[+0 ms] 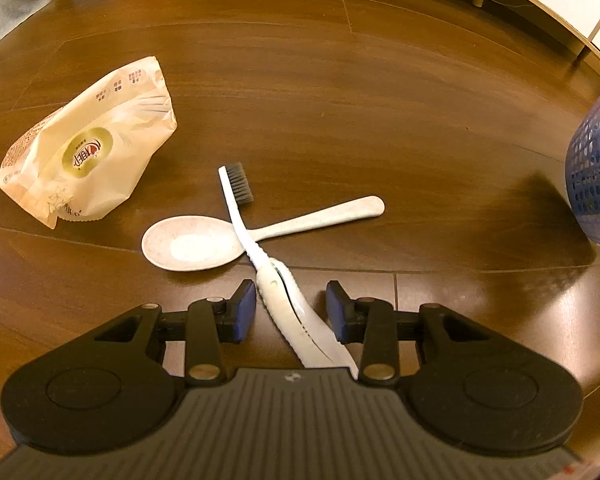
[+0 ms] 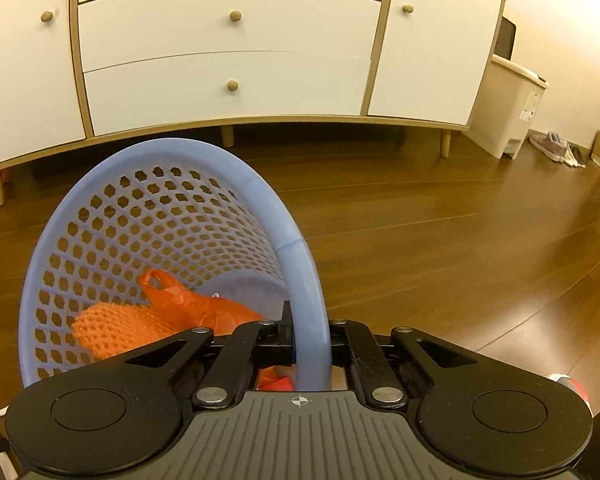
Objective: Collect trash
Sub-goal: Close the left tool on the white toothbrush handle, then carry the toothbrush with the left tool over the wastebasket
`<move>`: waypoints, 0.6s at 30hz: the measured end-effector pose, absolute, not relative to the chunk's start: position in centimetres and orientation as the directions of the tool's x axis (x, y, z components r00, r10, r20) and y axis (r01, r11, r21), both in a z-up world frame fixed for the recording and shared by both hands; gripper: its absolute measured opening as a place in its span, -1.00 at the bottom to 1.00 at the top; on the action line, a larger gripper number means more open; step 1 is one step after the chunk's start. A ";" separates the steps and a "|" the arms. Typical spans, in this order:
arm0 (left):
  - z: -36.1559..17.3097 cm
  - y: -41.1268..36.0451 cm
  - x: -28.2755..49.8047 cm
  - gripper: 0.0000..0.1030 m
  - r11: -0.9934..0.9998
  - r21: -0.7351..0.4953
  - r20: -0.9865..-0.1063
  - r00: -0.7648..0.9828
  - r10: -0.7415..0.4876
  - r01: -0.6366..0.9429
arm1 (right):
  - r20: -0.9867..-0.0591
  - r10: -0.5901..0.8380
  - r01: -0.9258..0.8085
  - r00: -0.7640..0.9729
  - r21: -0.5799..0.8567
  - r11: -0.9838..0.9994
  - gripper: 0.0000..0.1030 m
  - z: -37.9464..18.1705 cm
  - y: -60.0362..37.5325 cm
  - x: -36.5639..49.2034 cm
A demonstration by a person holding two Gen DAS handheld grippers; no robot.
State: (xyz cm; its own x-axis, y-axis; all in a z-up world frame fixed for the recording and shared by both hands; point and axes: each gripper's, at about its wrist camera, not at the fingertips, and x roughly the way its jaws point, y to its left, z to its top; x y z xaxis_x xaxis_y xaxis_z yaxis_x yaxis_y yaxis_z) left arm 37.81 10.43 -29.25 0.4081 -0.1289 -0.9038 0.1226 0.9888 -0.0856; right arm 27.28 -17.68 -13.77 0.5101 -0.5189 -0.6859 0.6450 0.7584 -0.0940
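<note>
Wooden floor [image 1: 380,100] carries the trash. A toothbrush [image 1: 268,264] lies handle-first between the spread fingers of the left hand-held gripper [image 1: 291,310], its long axis running away toward the bristles, crossing a spoon [image 1: 196,244]. The right hand-held gripper [image 2: 310,340] pinches the basket [image 2: 296,264] rim.

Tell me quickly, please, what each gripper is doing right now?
Left gripper: open, around the toothbrush.
Right gripper: shut on the basket rim.

Print is seen on the cream packet [image 1: 88,148] at nine o'clock — an oval logo with characters, upside down, not legible; nothing else can be read.
</note>
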 end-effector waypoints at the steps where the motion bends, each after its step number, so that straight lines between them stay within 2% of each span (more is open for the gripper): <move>1: -29.3 10.5 37.8 -0.50 0.989 -0.082 -0.904 0.409 -0.126 0.123 | -0.687 -0.518 0.646 0.510 -0.093 0.758 -0.97 -13.7 -17.7 27.3; 6: -29.1 10.6 37.6 -0.67 0.988 -0.080 -0.902 0.412 -0.127 0.131 | -0.690 -0.517 0.648 0.507 -0.091 0.756 -0.97 -13.6 -17.7 27.2; 18: -26.8 11.6 36.3 -0.68 0.983 -0.099 -0.877 0.452 -0.160 0.155 | -0.701 -0.505 0.650 0.504 -0.077 0.756 -0.97 -13.3 -17.4 27.1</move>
State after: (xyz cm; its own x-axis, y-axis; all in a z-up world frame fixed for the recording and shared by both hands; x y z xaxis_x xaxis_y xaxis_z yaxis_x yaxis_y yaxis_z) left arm 36.29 11.56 -26.79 0.4523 -0.1598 -0.8774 0.1548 0.9830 -0.0992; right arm 27.06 -17.40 -13.28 0.5036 -0.5050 -0.7009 0.6502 0.7558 -0.0774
